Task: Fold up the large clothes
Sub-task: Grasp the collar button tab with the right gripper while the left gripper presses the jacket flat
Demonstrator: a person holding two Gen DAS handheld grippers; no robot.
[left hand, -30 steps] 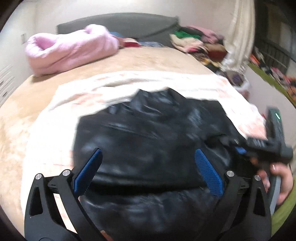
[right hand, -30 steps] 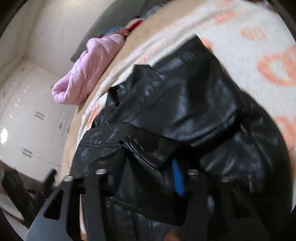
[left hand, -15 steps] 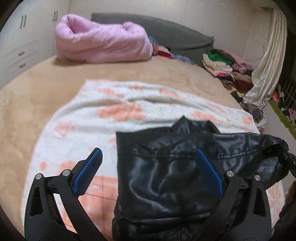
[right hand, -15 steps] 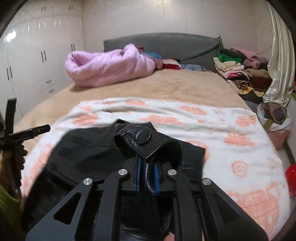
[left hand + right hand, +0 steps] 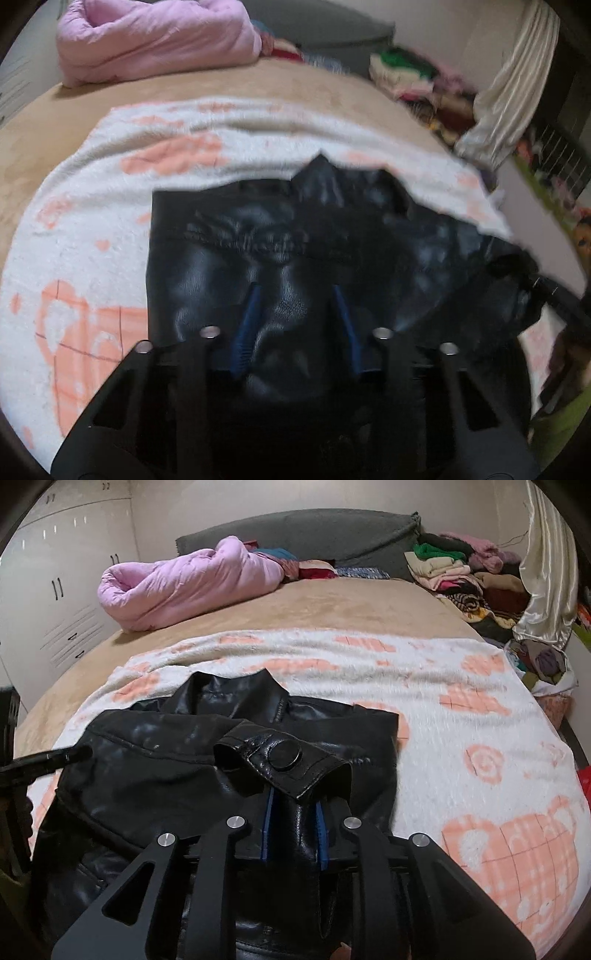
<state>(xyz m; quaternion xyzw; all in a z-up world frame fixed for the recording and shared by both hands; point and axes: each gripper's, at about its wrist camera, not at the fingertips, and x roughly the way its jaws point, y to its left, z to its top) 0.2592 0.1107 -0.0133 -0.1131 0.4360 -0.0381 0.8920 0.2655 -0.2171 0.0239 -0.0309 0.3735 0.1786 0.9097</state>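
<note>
A black leather jacket (image 5: 258, 251) lies on a white blanket with peach prints (image 5: 92, 229) on the bed; it also shows in the right wrist view (image 5: 155, 760). My left gripper (image 5: 295, 306) has its blue pads closed in on a fold of the jacket's leather. My right gripper (image 5: 293, 808) is shut on the jacket just behind a cuff tab with a round black snap (image 5: 284, 755). The left gripper's tip shows at the left edge of the right wrist view (image 5: 51, 758). The blanket shows there too (image 5: 480, 709).
A rolled pink duvet (image 5: 184, 583) lies at the far left of the tan bed (image 5: 332, 605), before a grey headboard (image 5: 314, 531). Piled clothes (image 5: 458, 568) and a cream curtain (image 5: 546, 572) stand at the right. White wardrobes (image 5: 55, 572) line the left wall.
My left gripper's jaws have closed from wide open onto the jacket's leather. My right gripper keeps its hold near the snap tab, and the jacket has settled flatter on the blanket.
</note>
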